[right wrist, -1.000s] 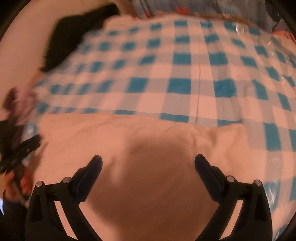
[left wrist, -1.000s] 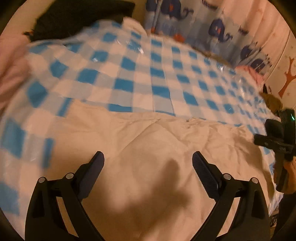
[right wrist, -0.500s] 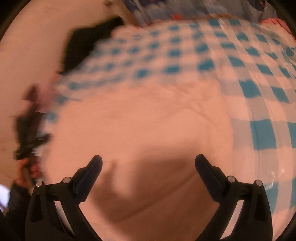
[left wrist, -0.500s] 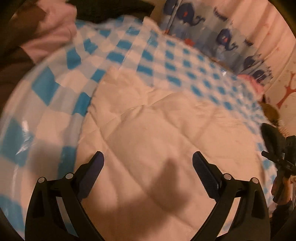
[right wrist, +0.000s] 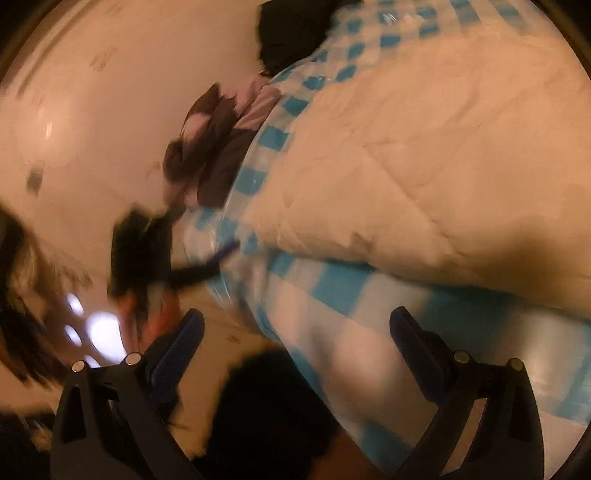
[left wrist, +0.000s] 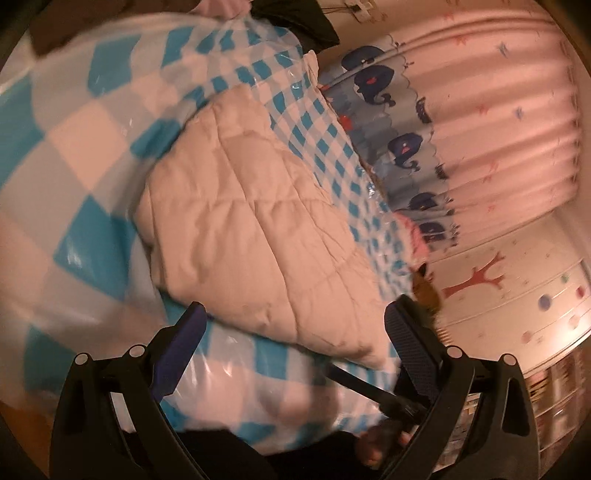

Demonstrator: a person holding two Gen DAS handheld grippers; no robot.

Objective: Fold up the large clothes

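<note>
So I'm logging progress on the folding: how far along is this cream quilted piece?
Done: the cream quilted garment lies as a compact padded block on the blue checked cover. In hand: nothing; the left gripper and right gripper are open, off the fabric. Whether further folds remain, I cannot tell.

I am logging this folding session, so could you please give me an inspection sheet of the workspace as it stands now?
Surface: blue-and-white checked glossy cover, wrinkled, spread wide.
Job's things: cream quilted padded garment lying folded on the cover, held by neither gripper.
Clutter: brown-and-pink crumpled clothing and black fabric heap at the cover's edge.
Grippers: left gripper open, empty; right gripper open, empty, over the cover's near edge.
Cables: nothing seen.
Surroundings: whale-print curtain, pink pleated curtain, wall with tree decal.
</note>
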